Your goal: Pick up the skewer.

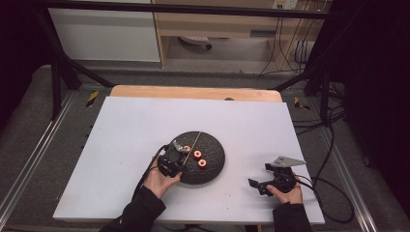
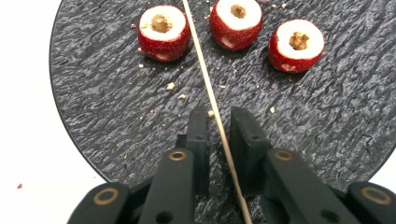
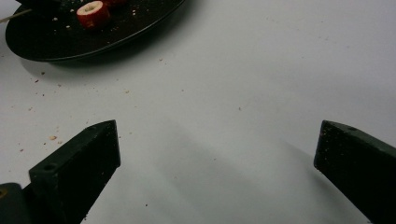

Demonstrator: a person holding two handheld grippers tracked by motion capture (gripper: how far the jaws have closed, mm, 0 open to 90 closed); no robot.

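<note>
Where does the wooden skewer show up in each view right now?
High view: the skewer crosses the black plate diagonally, left tool at its near end.
Left gripper view: skewer runs up the middle, between the jaws.
Right gripper view: its tip at top left.
Shared landmark: the black plate.

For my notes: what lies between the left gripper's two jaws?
In the left gripper view, a thin wooden skewer runs between them, over the black plate.

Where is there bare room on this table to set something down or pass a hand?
Free: the white table beyond and left of the black plate, and the strip between the plate and the right gripper. Crowded: the plate, with three fruit pieces, the skewer and the left gripper.
</note>
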